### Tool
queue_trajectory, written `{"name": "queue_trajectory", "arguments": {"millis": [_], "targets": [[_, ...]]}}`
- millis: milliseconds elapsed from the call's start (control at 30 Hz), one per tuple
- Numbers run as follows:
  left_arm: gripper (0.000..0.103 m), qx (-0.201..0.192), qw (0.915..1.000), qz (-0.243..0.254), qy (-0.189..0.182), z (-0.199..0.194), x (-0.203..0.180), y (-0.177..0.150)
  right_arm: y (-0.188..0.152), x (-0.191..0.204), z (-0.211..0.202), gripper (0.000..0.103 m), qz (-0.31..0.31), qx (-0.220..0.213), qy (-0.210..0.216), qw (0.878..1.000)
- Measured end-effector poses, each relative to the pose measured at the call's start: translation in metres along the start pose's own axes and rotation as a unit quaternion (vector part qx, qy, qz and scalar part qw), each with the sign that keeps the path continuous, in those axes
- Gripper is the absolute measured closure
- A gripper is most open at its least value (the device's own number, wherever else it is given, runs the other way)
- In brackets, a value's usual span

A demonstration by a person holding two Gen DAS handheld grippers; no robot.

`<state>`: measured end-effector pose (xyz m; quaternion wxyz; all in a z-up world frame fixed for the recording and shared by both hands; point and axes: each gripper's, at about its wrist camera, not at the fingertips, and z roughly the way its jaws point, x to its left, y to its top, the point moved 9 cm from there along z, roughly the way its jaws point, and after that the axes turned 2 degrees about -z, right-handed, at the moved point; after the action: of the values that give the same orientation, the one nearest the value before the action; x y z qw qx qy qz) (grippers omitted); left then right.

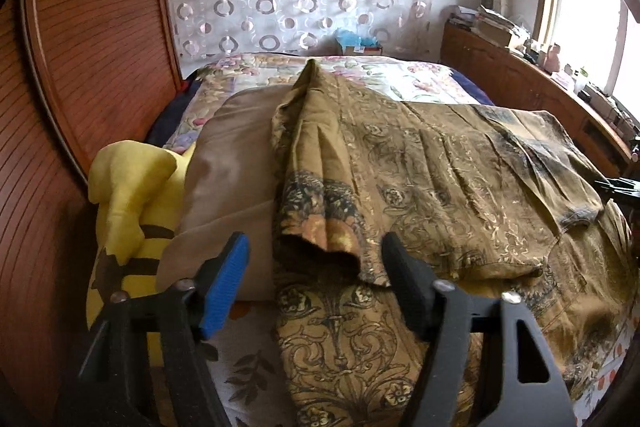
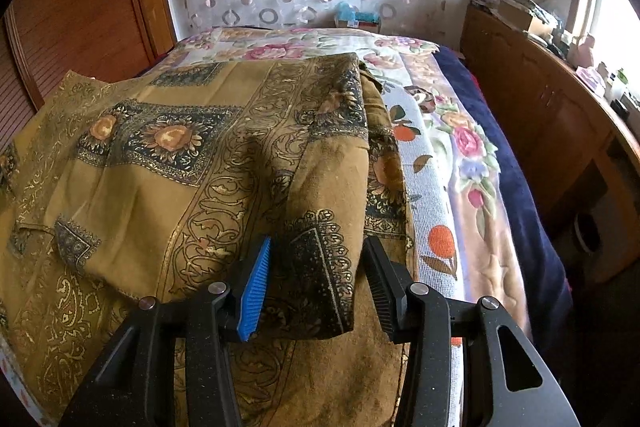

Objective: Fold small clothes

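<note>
We are partway through the fold, as far as we can judge. The garment (image 1: 420, 163), an olive-brown patterned piece with scrollwork and dark floral panels, lies spread across the bed (image 1: 424, 79) on a flowered cover. In the left wrist view its left side stands up as a long ridge that runs away from us, with a sleeve end (image 1: 320, 243) hanging open toward us. The rest lies flat to the right with a few creases. In the right wrist view a flap (image 2: 312, 187) on the right side is already turned over onto the body of the garment, and its dark-bordered corner lies just ahead of us.

Our left gripper (image 1: 316, 287) has its jaws apart on either side of the sleeve end. The pads do not press on the cloth, so we take it as open. Our right gripper (image 2: 316, 291) straddles the corner of the flap in the same way; its blue pad looks to be at the cloth's edge, the black pad stands clear of it, and we see no pinch.

What is left, we think: take both ends, bring the raised ridge over, flatten the creases and fold the piece down smaller.

A yellow plush toy (image 1: 132, 195) and a tan pillow (image 1: 232, 163) lie beside the garment on the left.

We can read no brand, label or writing anywhere; a box (image 1: 360, 47) at the far end of the bed is too small and blurred to read.
</note>
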<state>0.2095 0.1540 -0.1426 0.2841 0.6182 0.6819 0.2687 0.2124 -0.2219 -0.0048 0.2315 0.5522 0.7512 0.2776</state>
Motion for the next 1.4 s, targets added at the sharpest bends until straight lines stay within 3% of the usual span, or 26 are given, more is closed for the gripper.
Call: {"name": "queue_trajectory", "arguments": {"millis": [167, 367, 433, 467, 500, 667, 867, 1100, 1267, 1400], "targets": [[0.058, 0.002, 1.0000, 0.006, -0.005, 0.006, -0.003, 0.008, 0.005, 0.004, 0.012, 0.054, 0.000, 0.000, -0.001, 1.000], [0.060, 0.018, 0.9998, 0.003, 0.002, 0.018, -0.003, 0.008, 0.005, 0.004, 0.013, 0.054, -0.001, 0.000, -0.001, 1.000], [0.079, 0.019, 0.9998, 0.006, 0.001, 0.019, -0.006, 0.005, 0.005, 0.004, 0.014, 0.053, -0.001, 0.000, -0.001, 1.000], [0.093, 0.018, 0.9998, 0.009, 0.001, 0.019, -0.008, 0.004, 0.005, 0.004, 0.014, 0.053, -0.001, 0.000, -0.002, 1.000], [0.096, 0.019, 0.9998, 0.010, 0.000, 0.019, -0.009, 0.004, 0.005, 0.003, 0.014, 0.053, -0.001, 0.000, -0.002, 1.000], [0.101, 0.008, 0.9999, 0.007, -0.004, 0.010, -0.014, 0.001, 0.005, 0.002, 0.014, 0.052, -0.001, 0.000, -0.001, 1.000], [0.101, -0.034, 0.9991, -0.005, -0.024, -0.023, -0.026, 0.006, 0.005, 0.001, 0.016, 0.052, -0.001, 0.000, -0.002, 1.000], [0.101, -0.056, 0.9977, 0.000, -0.039, -0.044, -0.041, 0.010, 0.006, 0.001, 0.016, 0.052, -0.007, -0.001, -0.001, 1.000], [0.101, -0.066, 0.9969, 0.002, -0.044, -0.054, -0.045, 0.014, 0.008, 0.014, 0.003, 0.098, -0.038, -0.014, 0.024, 0.999], [0.101, -0.077, 0.9957, -0.005, -0.051, -0.066, -0.049, 0.012, 0.013, 0.013, -0.019, 0.100, -0.024, -0.046, 0.056, 0.997]]}}
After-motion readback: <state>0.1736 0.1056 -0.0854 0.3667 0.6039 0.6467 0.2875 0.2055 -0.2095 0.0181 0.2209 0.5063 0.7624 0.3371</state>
